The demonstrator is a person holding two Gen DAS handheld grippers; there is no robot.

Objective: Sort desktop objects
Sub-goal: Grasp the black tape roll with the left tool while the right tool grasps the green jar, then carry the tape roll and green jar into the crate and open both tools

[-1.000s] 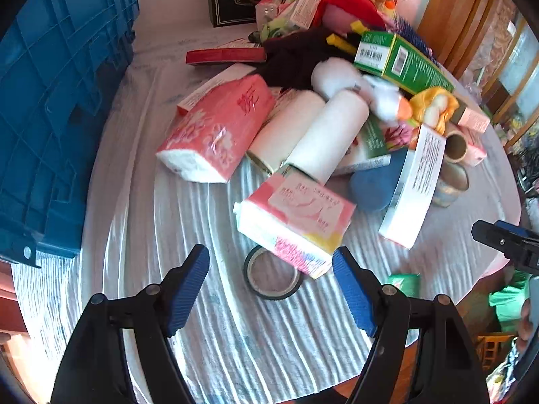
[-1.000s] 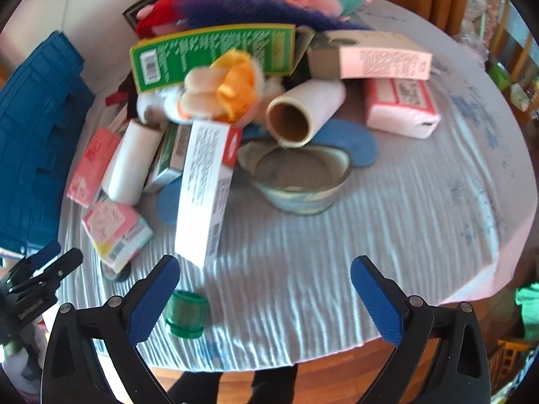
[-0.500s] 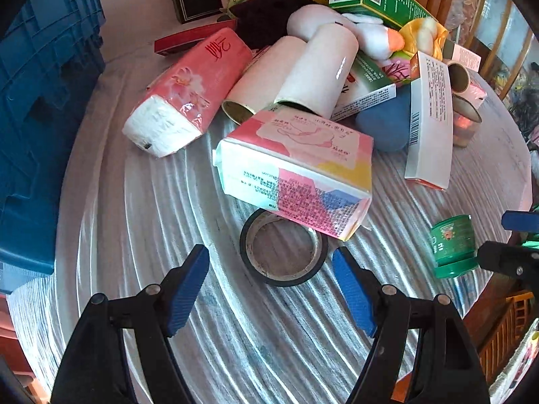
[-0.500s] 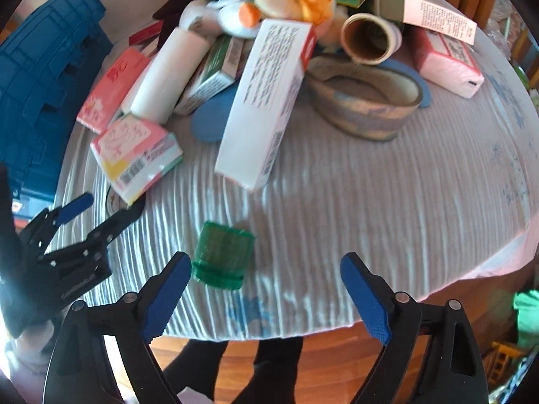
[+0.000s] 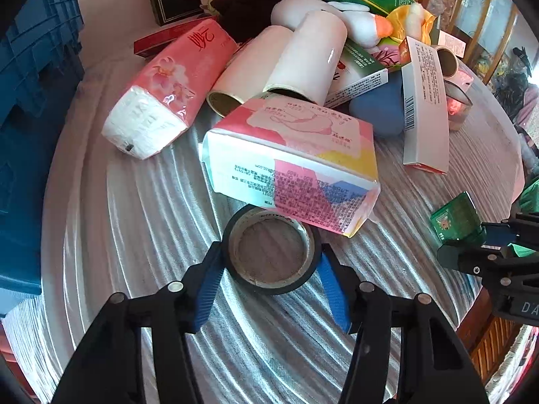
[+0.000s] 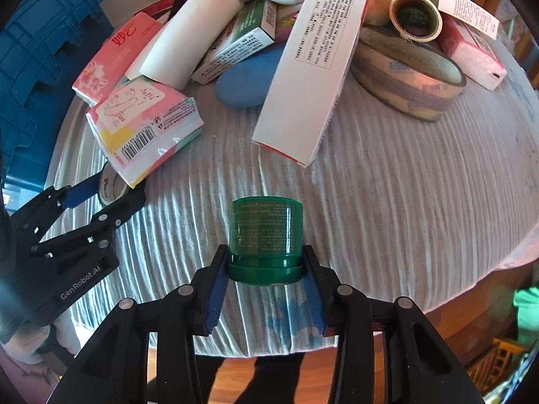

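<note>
So the right gripper (image 6: 266, 281) is closing on a green jar (image 6: 265, 235), blue pads right at its base, jar upright on the table (image 6: 404, 208). Just beyond the jar lies a white box (image 6: 311, 67). Left of the jar, the left gripper (image 6: 101, 198) is at a tape roll (image 6: 111, 187) under a pink pack (image 6: 141, 124).

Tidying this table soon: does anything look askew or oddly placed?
Yes. The pink and white tissue pack lies partly on the black tape roll, tilting it. The small green plastic jar stands upside down, lid on the striped tablecloth.
</note>
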